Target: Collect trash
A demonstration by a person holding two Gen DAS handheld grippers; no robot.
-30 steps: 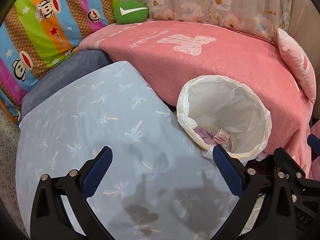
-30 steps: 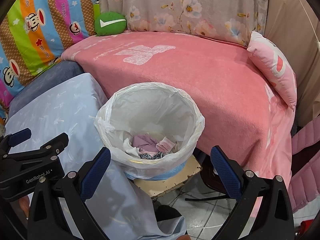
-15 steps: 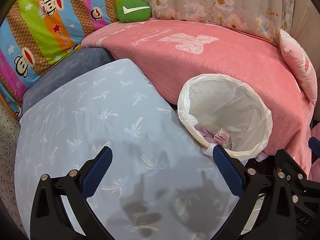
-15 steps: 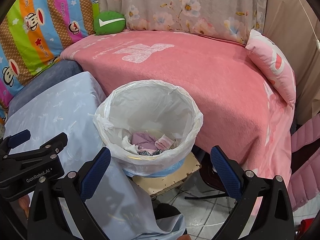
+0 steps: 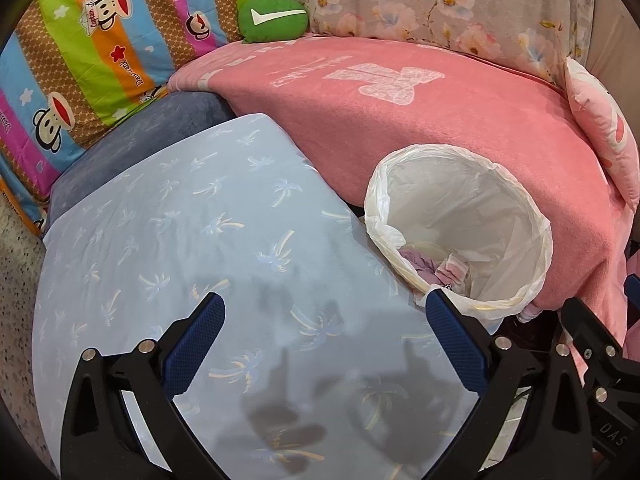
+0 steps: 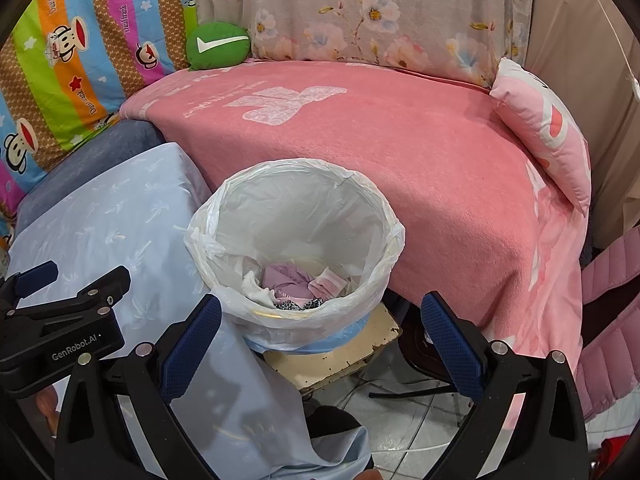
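A bin lined with a white plastic bag [image 6: 294, 184] stands on a small worn stool [image 6: 336, 354] between a light blue cloth surface and a pink blanket. Crumpled pink, white and spotted trash [image 6: 292, 286] lies at its bottom. The bin also shows in the left wrist view [image 5: 460, 184], with trash [image 5: 436, 266] inside. My left gripper [image 5: 325, 322] is open and empty above the light blue cloth [image 5: 200, 240]. My right gripper [image 6: 320, 314] is open and empty, just in front of the bin's near rim.
A pink blanket [image 6: 400, 140] covers the sofa behind the bin. A green cushion [image 6: 218, 44], a striped cartoon blanket [image 6: 72, 52] and a pink pillow [image 6: 548, 136] lie around it. Tiled floor [image 6: 400, 420] shows under the stool. The left gripper's body [image 6: 60, 332] is at the right view's left edge.
Both views have shifted slightly; the bin sits a little lower and nearer in the right wrist view. Both grippers stay open and empty.
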